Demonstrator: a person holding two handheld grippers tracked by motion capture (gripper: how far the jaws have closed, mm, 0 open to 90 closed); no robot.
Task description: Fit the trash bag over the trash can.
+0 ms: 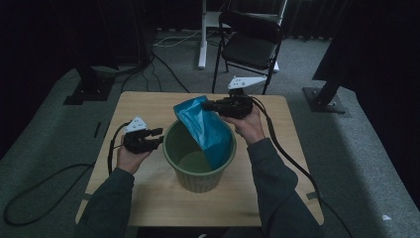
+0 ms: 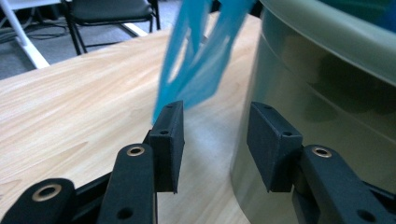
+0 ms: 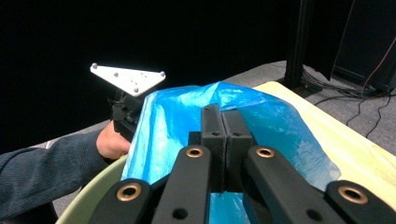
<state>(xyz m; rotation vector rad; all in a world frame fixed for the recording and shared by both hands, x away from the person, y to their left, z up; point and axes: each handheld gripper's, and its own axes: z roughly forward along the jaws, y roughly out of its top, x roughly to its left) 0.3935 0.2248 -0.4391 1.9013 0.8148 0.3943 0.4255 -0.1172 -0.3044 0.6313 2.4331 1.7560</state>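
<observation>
A pale green ribbed bin stands on the middle of the wooden table. A blue plastic bag hangs partly inside it, its top lifted over the far rim. My right gripper is shut on the bag's upper edge; in the right gripper view the pads meet on the blue film. My left gripper is held just left of the bin. In the left gripper view its jaws stand open with nothing between them, the bin wall close on the right and the bag hanging beyond.
A black folding chair stands behind the table on grey carpet, next to a white stand leg. Cables trail over the floor on the left and right. Bare tabletop lies left of and in front of the bin.
</observation>
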